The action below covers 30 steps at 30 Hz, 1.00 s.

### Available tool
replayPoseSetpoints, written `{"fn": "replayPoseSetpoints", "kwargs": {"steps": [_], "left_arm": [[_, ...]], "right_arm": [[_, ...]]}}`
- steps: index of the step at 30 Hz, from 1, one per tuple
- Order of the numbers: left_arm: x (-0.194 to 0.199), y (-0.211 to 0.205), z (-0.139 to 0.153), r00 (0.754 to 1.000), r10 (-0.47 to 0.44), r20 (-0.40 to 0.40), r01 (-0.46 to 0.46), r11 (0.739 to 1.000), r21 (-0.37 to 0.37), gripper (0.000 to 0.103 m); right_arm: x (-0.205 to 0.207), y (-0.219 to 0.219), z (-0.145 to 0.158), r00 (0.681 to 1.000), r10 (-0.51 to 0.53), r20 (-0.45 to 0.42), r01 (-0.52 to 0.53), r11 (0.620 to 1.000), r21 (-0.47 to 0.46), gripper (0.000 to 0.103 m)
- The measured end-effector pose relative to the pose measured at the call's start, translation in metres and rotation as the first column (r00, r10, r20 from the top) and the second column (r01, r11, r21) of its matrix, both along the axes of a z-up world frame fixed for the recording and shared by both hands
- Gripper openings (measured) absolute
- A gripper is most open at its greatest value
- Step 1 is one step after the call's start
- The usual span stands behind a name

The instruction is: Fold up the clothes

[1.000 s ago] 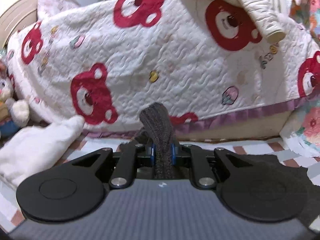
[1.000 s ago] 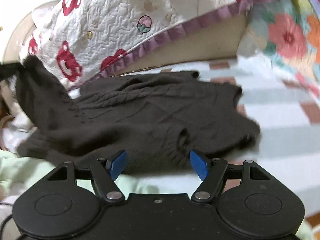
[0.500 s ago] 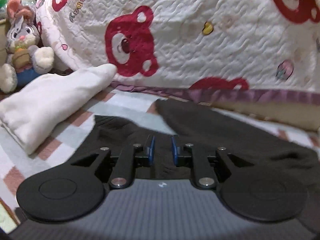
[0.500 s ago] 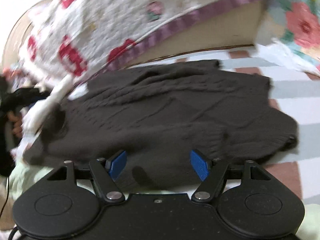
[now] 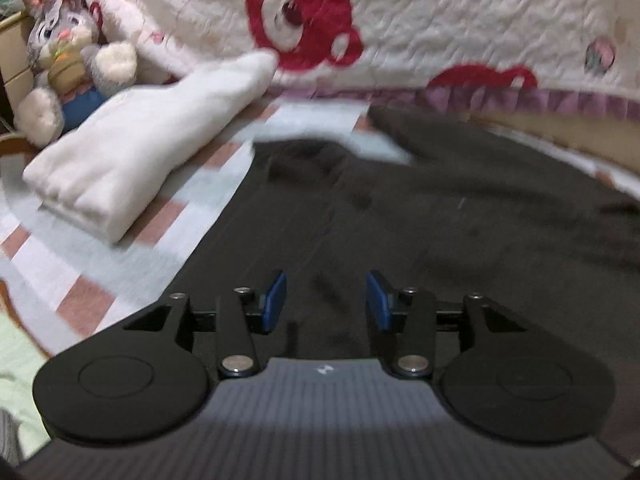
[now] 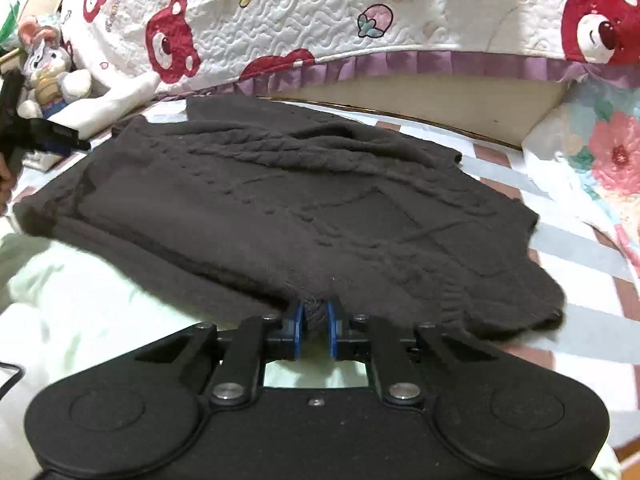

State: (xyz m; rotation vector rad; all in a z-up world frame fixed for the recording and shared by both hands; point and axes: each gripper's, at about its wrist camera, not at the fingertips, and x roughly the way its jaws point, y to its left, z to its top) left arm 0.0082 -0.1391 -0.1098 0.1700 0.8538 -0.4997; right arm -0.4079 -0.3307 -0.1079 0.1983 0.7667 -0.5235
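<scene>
A dark brown cable-knit sweater (image 6: 304, 200) lies spread flat on the checked bedsheet (image 6: 580, 252). My right gripper (image 6: 315, 334) is shut on the sweater's near edge, with a fold of knit pinched between its blue pads (image 6: 297, 334). My left gripper (image 5: 326, 302) hovers open just above the sweater (image 5: 440, 220), nothing between its blue pads (image 5: 276, 300). In the right wrist view the left gripper (image 6: 44, 136) shows at the sweater's far left side, held by a hand.
A folded white garment (image 5: 132, 152) lies left of the sweater. A plush bunny (image 5: 68, 56) sits at the far left. A bear-print quilt (image 6: 320, 20) is heaped behind. A floral cloth (image 6: 600, 160) lies at right, and pale green fabric (image 6: 80, 300) at near left.
My left gripper laid down the sleeve it held, let go and opened. My right gripper moved forward and shut on the sweater's near edge. The sweater now lies flatter.
</scene>
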Motion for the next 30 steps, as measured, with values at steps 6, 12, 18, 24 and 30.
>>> {"fn": "replayPoseSetpoints", "kwargs": {"steps": [6,12,18,24,30], "left_arm": [[0.016,0.035,-0.016,0.98,0.094,-0.176,-0.104,0.993,-0.048,0.052],[0.028,0.049,-0.021,0.937,0.129,-0.323,-0.196,0.964,-0.182,0.058],[0.048,0.034,-0.022,0.923,0.114,-0.367,-0.207,0.952,-0.225,0.065],[0.066,0.024,-0.022,0.934,0.073,-0.35,-0.17,0.952,-0.254,0.069],[0.073,0.031,0.0,0.947,0.047,-0.318,-0.144,0.946,-0.289,0.07]], "right_arm": [[-0.01,-0.004,-0.008,0.999,-0.042,0.031,0.041,0.998,0.057,0.009],[-0.005,0.001,-0.002,0.997,-0.022,0.076,0.019,0.999,0.04,0.055],[0.028,0.008,0.0,0.996,0.087,-0.015,-0.087,0.995,-0.056,0.058],[0.065,-0.003,0.014,0.993,0.12,-0.003,-0.12,0.992,-0.037,0.065],[0.074,-0.016,-0.023,1.0,-0.022,0.007,0.021,0.996,0.082,0.067]]}}
